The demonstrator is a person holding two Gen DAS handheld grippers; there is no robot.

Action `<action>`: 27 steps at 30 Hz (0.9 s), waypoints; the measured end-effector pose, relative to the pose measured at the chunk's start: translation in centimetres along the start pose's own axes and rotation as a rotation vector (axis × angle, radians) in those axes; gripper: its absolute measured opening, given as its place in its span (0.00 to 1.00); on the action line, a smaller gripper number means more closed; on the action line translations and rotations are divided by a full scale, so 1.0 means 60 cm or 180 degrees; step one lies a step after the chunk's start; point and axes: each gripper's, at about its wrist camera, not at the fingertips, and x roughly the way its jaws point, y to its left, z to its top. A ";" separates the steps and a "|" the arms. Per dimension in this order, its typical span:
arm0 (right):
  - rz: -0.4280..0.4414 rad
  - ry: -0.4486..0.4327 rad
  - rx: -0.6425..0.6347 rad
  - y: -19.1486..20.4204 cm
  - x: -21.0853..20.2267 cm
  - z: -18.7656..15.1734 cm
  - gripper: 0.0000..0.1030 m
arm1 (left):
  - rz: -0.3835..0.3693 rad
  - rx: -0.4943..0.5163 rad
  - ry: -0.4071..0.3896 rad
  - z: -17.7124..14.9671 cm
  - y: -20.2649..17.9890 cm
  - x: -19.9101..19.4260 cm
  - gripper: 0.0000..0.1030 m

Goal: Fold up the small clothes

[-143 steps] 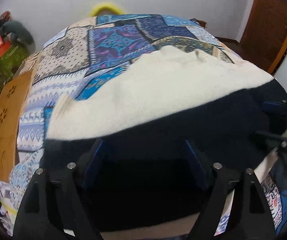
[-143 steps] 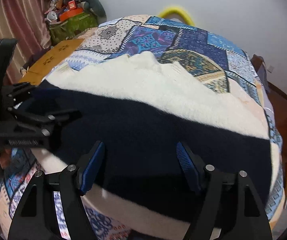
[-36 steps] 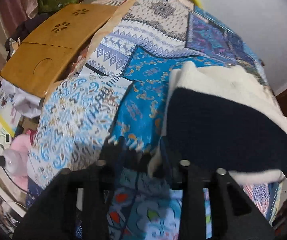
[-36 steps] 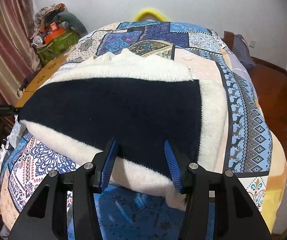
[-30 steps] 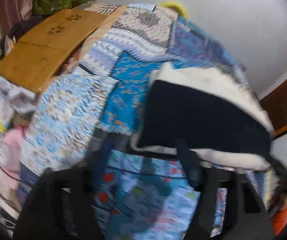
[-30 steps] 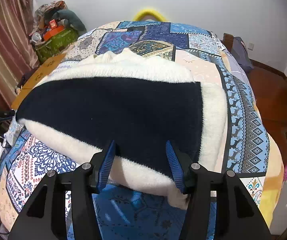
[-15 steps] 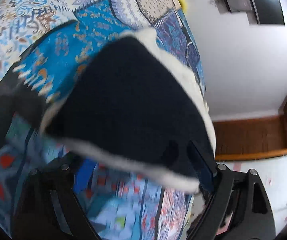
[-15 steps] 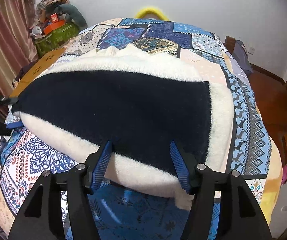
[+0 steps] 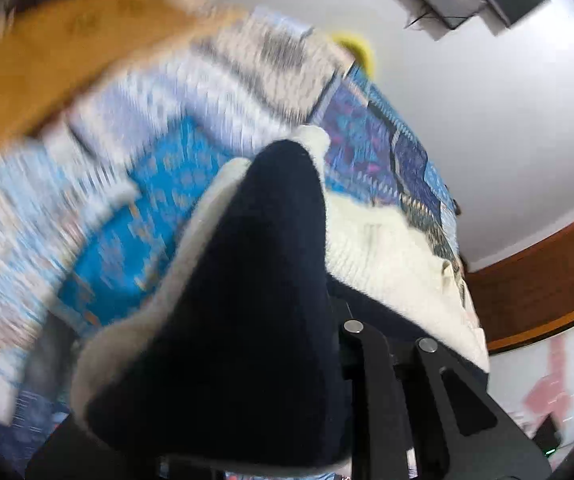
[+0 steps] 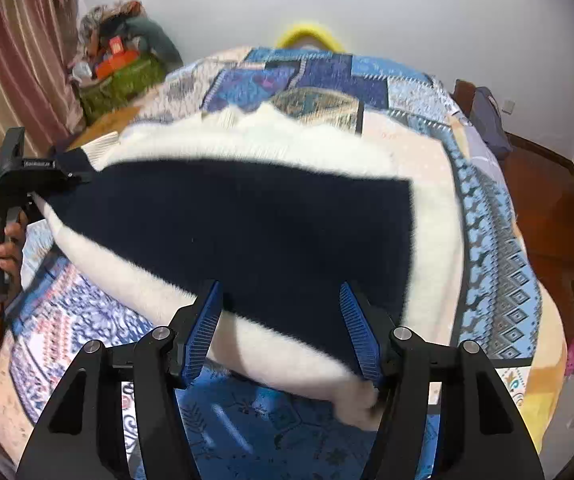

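Right wrist view: right claw [image 10: 283,328] spread around sweater [image 10: 247,224] hem; left claw [image 10: 73,174] closing on its corner.

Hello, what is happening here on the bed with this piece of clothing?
A person is folding a cream and navy fleece garment on a patchwork bedspread, with a gripper in each hand. The left gripper is closing on the garment's far left corner and lifts it off the bed. The right gripper has its jaws apart around the near edge, not pinching it. The fold is not finished.
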 end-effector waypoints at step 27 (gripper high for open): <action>0.0173 0.0216 0.0291 -0.049 0.017 -0.014 0.48 | 0.0120 0.2566 -0.0164 -0.205 -0.433 0.031 0.20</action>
